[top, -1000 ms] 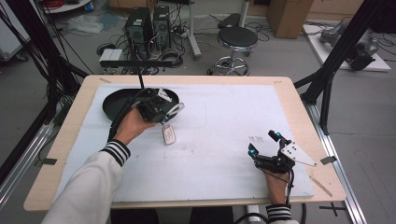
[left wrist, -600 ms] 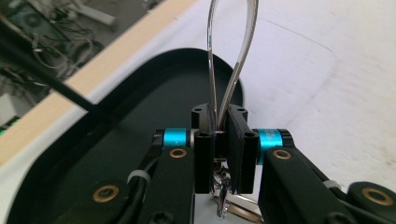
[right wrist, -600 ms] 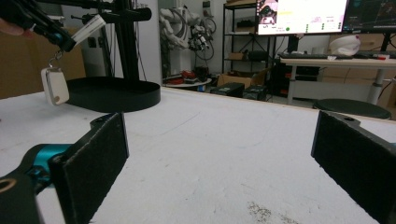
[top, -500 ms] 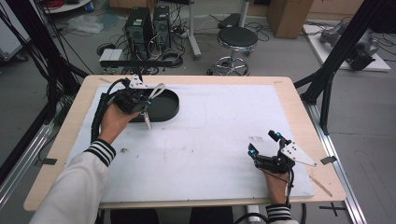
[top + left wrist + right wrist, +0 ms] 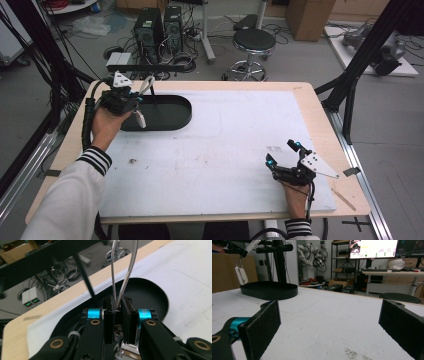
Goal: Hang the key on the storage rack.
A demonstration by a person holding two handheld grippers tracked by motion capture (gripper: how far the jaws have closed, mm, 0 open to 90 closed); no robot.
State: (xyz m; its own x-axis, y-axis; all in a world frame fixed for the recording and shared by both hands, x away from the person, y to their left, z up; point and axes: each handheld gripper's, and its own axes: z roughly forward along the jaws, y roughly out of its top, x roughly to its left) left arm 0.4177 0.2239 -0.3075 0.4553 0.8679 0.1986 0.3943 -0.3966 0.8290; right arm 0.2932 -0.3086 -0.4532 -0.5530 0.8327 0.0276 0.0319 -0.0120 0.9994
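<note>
Two grippers: my left gripper (image 5: pixel 142 92) clamps springy, slippery metal tongs (image 5: pixel 122 272) near their hinge, over the black tray (image 5: pixel 172 117); my right gripper (image 5: pixel 284 152) rests agape.

No legible txt, labels or nos. anywhere.

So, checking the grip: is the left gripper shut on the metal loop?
Shut: the left gripper pinches the metal loop between its jaws.

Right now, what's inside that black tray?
The tray looks bare where its floor shows. The left gripper holds a metal loop with a white tag above it, hiding the tray's left end.
</note>
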